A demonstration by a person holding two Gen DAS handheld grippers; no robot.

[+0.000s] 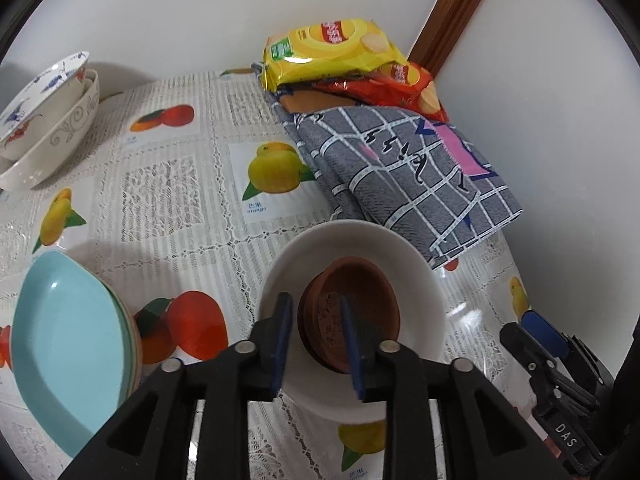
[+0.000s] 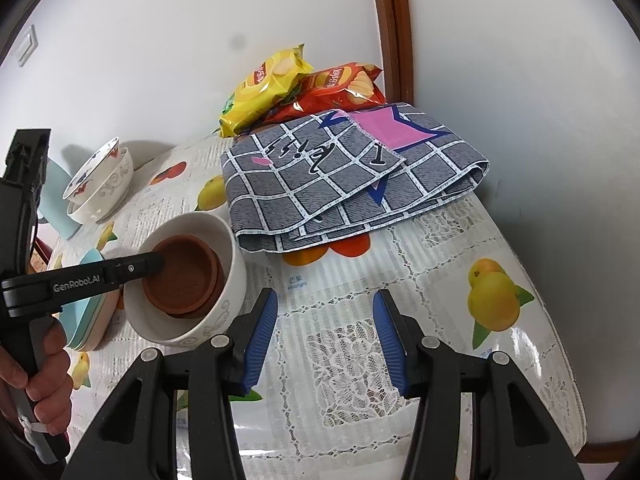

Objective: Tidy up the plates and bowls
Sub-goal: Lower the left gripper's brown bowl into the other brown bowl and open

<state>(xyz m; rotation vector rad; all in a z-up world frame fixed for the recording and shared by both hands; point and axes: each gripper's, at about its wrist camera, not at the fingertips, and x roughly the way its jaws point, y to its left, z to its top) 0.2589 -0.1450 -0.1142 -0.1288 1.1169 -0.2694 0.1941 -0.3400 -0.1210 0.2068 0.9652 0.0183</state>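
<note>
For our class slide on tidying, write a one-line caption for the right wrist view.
Left gripper reaches into the white bowl holding brown dishes; the right gripper hangs open.

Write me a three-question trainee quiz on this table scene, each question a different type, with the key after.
1. True or false: the brown dishes sit inside the white bowl.
2. Multiple choice: what lies on top of the folded grey checked cloth at the back? A) a spoon B) snack bags C) a cup
3. Fill in: the right gripper hovers over bare tablecloth, fingers spread, holding ____.

Key
1. True. The left gripper has one finger inside the dishes and the other outside their rim.
2. B: the yellow bag and the red bag.
3. Nothing.
</note>
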